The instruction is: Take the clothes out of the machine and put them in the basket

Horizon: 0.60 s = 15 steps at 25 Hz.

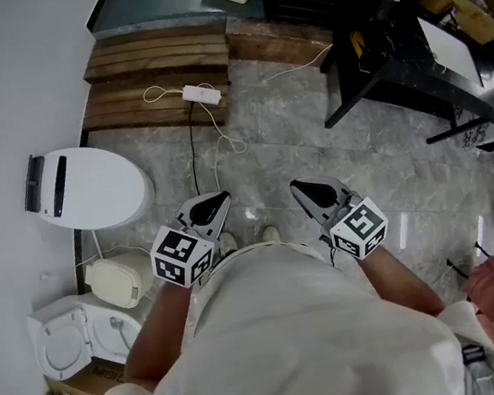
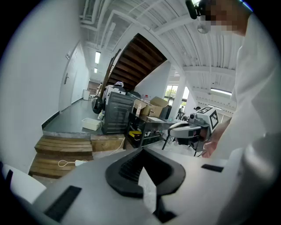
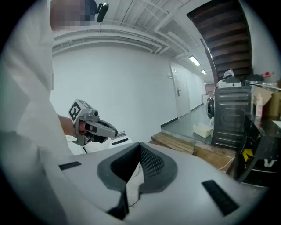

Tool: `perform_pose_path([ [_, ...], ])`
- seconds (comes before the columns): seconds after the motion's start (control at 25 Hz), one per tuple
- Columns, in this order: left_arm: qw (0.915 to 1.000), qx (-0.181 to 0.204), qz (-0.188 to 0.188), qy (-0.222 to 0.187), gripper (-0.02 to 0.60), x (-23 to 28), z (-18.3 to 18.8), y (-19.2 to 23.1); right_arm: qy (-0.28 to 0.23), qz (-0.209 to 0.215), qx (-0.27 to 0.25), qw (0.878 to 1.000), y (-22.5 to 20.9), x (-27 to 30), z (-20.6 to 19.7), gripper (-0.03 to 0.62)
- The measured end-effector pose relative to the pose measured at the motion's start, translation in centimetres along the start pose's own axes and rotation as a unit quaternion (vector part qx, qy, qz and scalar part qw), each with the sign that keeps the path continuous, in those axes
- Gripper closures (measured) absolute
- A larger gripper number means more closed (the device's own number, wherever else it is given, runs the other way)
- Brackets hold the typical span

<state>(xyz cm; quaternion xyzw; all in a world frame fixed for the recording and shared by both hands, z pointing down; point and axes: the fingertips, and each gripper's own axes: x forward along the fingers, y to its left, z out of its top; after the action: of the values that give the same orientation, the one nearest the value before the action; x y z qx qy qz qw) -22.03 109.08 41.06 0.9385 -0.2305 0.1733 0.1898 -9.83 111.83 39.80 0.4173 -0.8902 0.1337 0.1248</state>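
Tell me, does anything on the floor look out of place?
Yes. A white power strip lies loose on the wooden steps, and its cable trails across the floor toward the person's feet; it looks like a trip hazard.

Straight ahead of your left claw (image 1: pixel 214 207), a white power strip (image 1: pixel 202 94) lies on the grey stone floor (image 1: pixel 313 143), its dark cable running back towards that claw. Just beyond the strip are dark wooden steps (image 1: pixel 159 61). Left of that claw sits a white oval lid (image 1: pixel 95 184), with a beige box (image 1: pixel 120 280) nearer you. Ahead and right of your right claw (image 1: pixel 310 192) stands a black table (image 1: pixel 394 64)
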Motion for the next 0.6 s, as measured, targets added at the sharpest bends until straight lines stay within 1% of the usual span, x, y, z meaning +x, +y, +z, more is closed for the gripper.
perform_pose_path([
  [0.2, 1.0, 0.005, 0.005, 0.005, 0.584, 3.0, 0.7, -2.8, 0.0, 0.004, 0.011, 1.0, -3.2, -2.7, -1.5, 0.591],
  [0.36, 0.9998, -0.001, 0.013, 0.017, 0.584, 4.1, 0.2, -4.4, -0.003, 0.017, 0.027, 0.999, -4.9, -3.0, -2.8, 0.591],
  [0.48, 0.9996, -0.008, 0.016, 0.022, 0.584, 3.9, -0.4, -5.3, -0.003, 0.031, 0.043, 0.999, -5.1, -2.4, -3.4, 0.591],
  [0.6, 0.9995, -0.013, 0.018, 0.022, 0.584, 3.4, -1.0, -5.1, -0.014, 0.037, 0.046, 0.998, -4.6, -1.3, -3.1, 0.589],
])
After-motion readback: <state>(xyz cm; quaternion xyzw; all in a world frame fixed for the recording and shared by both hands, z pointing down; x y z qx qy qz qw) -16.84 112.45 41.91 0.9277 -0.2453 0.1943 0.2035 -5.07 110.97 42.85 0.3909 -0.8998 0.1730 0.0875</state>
